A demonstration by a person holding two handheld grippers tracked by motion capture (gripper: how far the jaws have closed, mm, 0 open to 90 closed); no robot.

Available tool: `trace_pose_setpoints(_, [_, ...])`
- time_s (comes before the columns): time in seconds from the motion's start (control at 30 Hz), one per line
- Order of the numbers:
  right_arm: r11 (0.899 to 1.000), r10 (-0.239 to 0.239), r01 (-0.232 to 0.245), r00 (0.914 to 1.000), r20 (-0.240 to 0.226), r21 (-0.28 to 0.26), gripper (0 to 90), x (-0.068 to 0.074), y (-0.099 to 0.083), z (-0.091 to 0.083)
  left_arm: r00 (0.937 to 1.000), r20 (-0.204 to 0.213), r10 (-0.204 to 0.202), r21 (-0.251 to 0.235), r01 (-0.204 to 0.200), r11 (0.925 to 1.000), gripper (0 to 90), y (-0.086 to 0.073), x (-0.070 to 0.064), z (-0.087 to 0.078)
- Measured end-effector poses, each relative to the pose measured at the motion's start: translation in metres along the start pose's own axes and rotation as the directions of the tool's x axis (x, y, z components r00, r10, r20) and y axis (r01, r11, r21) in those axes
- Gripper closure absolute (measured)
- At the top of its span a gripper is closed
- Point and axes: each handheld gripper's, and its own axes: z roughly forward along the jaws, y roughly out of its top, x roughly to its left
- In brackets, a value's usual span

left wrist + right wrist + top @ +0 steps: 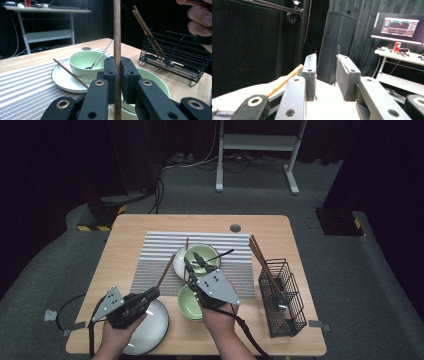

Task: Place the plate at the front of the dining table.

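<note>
Left gripper (152,293): at about 7 o'clock on the bench (125,235), held in the person's left hand (116,334). Its fingers (110,75) pinch a brown chopstick (117,37).
Brown chopstick: it runs up from the left gripper toward 1 o'clock, over the striped mat (160,255). In the left gripper view it stands straight up between the two fingers.
Right gripper (194,261): near the middle of the bench, over the bowls, held in the person's right hand (218,317). Its fingers (310,72) are spread, with nothing between them.
Far green bowl (83,62): sits on a white plate (62,80) near the middle of the mat. A spoon (101,55) leans in it.
Other chopstick (71,73): lies tilted on the white plate, touching the far bowl's side.
Near green bowl (187,302): at 6 o'clock, just beside the right hand.
Grey plate (150,327): at 7 o'clock, under the left gripper.
Wire basket (282,295): at 4 o'clock, with more chopsticks (262,260) leaning out of it.
</note>
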Motion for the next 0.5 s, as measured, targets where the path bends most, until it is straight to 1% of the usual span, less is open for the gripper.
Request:
trace_pose_setpoints(0.23, [1.000, 0.014, -0.014, 0.9996, 0.023, 0.020, 67.4, -0.018, -0.011, -0.012, 0.9993, -0.037, -0.003, 0.022, 0.004, 0.9998, 83.5, 0.004, 0.001, 0.010])
trace_pose_setpoints(0.33, [0.999, 0.016, -0.017, 0.9995, 0.026, 0.036, 66.2, -0.023, -0.019, -0.017, 0.9986, -0.051, -0.013, 0.030, 0.014, 0.9995, 83.5, 0.005, 0.001, 0.013])
trace_pose_setpoints(0.4, [0.999, 0.017, -0.019, 0.9995, 0.026, 0.047, 65.3, -0.026, -0.026, -0.020, 0.9980, -0.062, -0.011, 0.039, 0.014, 0.9992, 83.5, 0.006, 0.002, 0.014])
trace_pose_setpoints(0.5, [0.998, 0.022, -0.024, 0.9994, 0.026, 0.060, 63.7, -0.031, -0.034, -0.025, 0.9967, -0.080, -0.016, 0.039, 0.019, 0.9991, 83.4, 0.008, 0.002, 0.015])
